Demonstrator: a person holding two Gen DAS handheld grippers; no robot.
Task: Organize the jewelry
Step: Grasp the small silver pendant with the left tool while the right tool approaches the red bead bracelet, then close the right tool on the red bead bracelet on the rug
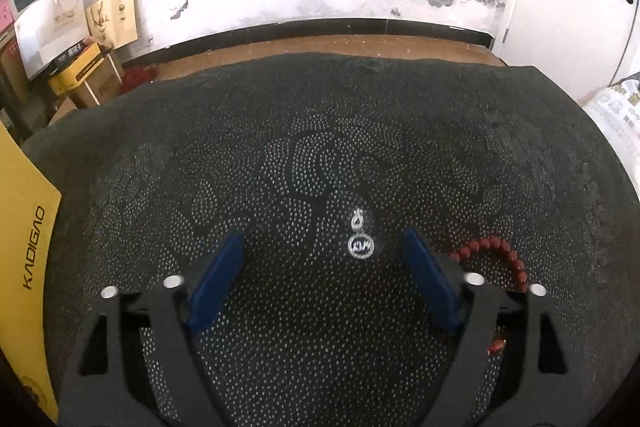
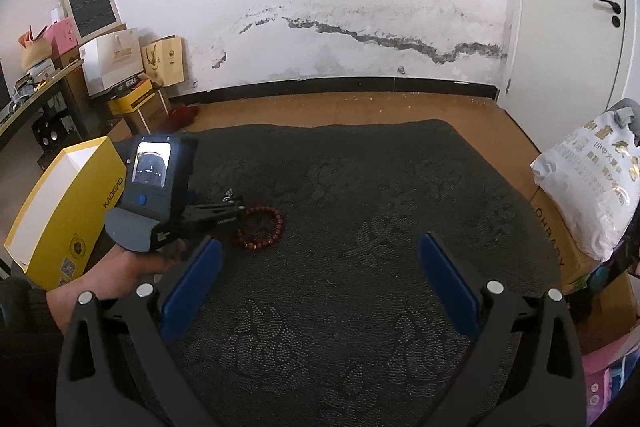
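A small silver pendant (image 1: pixel 360 242) lies on the dark dotted mat (image 1: pixel 320 147), between and just ahead of my left gripper's (image 1: pixel 324 247) open blue fingers. A red bead bracelet (image 1: pixel 496 259) lies beside the right finger, partly hidden behind it. In the right wrist view the bracelet (image 2: pixel 260 227) lies on the mat (image 2: pixel 380 207) just right of the left gripper (image 2: pixel 236 205), which is held low over the mat. My right gripper (image 2: pixel 320 255) is open and empty, above the mat's near part. A yellow open box (image 2: pixel 68 211) stands at the mat's left edge.
The yellow box (image 1: pixel 24 267) also shows at the left in the left wrist view. Cardboard boxes and paper bags (image 2: pixel 128 67) are stacked against the far left wall. A white sack (image 2: pixel 588 183) on a carton sits at the right. Wooden floor surrounds the mat.
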